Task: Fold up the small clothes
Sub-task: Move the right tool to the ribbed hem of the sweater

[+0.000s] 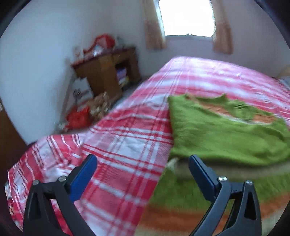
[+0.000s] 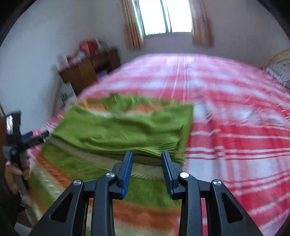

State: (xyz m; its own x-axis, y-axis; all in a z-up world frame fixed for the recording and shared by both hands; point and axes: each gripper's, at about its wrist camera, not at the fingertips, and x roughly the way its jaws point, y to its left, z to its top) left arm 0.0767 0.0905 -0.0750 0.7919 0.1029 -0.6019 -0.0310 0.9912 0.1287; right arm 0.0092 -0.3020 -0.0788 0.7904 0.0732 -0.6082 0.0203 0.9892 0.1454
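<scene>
Green sweater (image 2: 123, 130) lies just beyond right gripper (image 2: 146, 154).

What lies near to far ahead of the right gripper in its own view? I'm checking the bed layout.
Right gripper → green sweater → pink plaid bedsheet → window.

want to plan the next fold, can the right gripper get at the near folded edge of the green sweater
Probably yes: the right gripper is open, aimed at the green sweater, nothing between them.
</scene>
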